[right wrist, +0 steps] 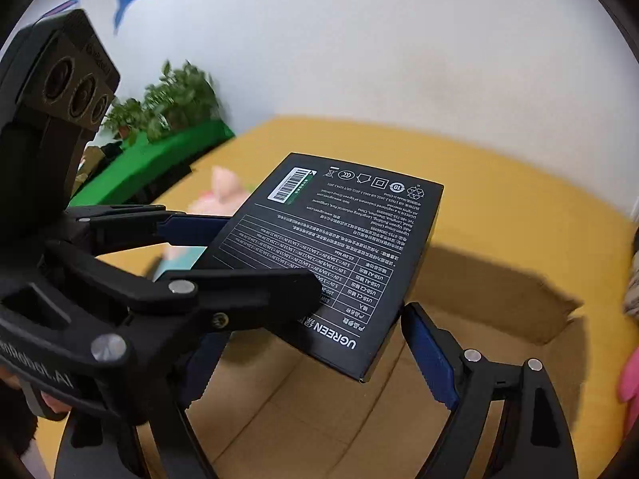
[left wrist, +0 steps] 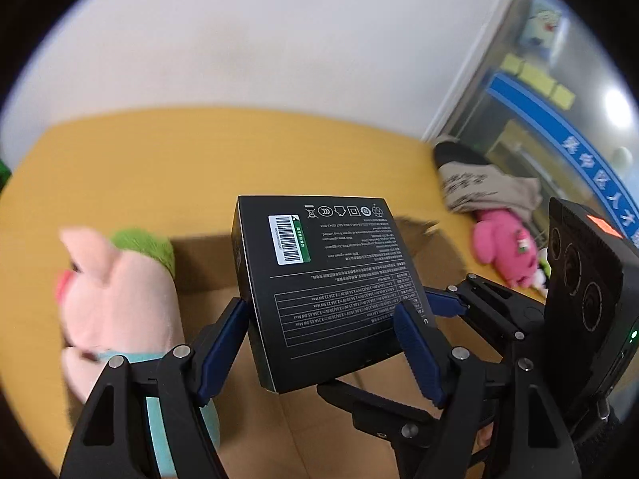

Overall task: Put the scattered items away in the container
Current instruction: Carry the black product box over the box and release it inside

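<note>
Above the open cardboard container [right wrist: 499,311], the black carton [right wrist: 339,247] hangs tilted, its far edge higher than its near corner, printed face up. The left hand-held gripper [left wrist: 319,305] holds it across its width, 1 blue pad on each side edge. The right hand-held gripper [right wrist: 315,323] stands wide astride the near right corner; I cannot tell whether its pads press.

With only smooth edges clamped, the carton can slide out and drop corner first, probably striking the container's far wall or right flap rather than landing flat. The 2 hand-held grippers are crowded together, so if 1 lets go first, the carton can swing against the other. The pig plush [left wrist: 116,291] lies just left of the container on the yellow surface [left wrist: 159,167], and the left hand-held gripper may knock it on the way down. A pink plush [left wrist: 503,247] lies further right.
</note>
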`<control>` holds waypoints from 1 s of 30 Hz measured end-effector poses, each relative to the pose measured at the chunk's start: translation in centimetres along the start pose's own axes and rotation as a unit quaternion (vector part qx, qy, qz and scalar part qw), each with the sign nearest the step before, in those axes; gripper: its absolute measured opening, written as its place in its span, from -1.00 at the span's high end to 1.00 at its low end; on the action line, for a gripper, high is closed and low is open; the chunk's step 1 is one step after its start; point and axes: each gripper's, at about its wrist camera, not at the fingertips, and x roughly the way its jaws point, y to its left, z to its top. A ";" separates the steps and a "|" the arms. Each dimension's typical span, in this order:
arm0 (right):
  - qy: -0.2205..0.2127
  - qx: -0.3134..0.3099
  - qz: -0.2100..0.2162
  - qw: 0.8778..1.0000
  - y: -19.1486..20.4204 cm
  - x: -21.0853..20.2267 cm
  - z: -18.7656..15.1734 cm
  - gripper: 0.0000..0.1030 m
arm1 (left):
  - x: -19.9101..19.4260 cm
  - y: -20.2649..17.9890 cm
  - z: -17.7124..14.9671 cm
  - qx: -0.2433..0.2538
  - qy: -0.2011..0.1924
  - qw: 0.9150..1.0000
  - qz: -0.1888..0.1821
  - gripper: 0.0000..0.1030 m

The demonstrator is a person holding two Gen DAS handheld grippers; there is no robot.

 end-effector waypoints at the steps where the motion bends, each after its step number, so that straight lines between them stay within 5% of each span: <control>1: 0.016 0.011 0.005 1.000 -0.7 1.6 -0.3 -0.74 | 1.2 0.5 -0.2 -0.006 0.012 1.000 0.004 -0.44; 8: 0.074 0.056 0.023 0.995 -3.2 7.7 -1.9 -0.74 | 5.7 0.3 -1.6 0.015 0.060 0.995 0.074 -0.40; 15: 0.094 0.084 0.001 0.992 -4.2 7.6 -2.4 -0.85 | 3.6 -1.0 -1.7 0.010 0.046 0.994 0.097 -0.39; 21: 0.054 0.073 -0.058 0.994 -2.1 -1.7 -3.2 -0.91 | -6.7 -3.3 -3.1 0.020 -0.048 0.995 0.084 -0.43; 25: -0.022 0.091 -0.096 0.991 0.1 -11.3 -6.3 -0.99 | -13.9 -6.0 -6.8 0.054 -0.116 0.986 0.109 -0.51; 28: -0.065 0.093 -0.101 0.988 2.3 -15.4 -9.3 -0.99 | -17.3 -8.0 -10.9 0.071 -0.141 0.983 0.096 -0.51; 29: -0.076 0.084 -0.105 0.988 3.3 -16.4 -10.3 -0.97 | -18.2 -8.7 -12.6 0.074 -0.157 0.981 0.087 -0.40; 30: -0.088 0.070 -0.116 0.987 4.5 -17.4 -11.7 -0.72 | -18.6 -9.3 -13.6 0.075 -0.170 0.979 0.086 -0.13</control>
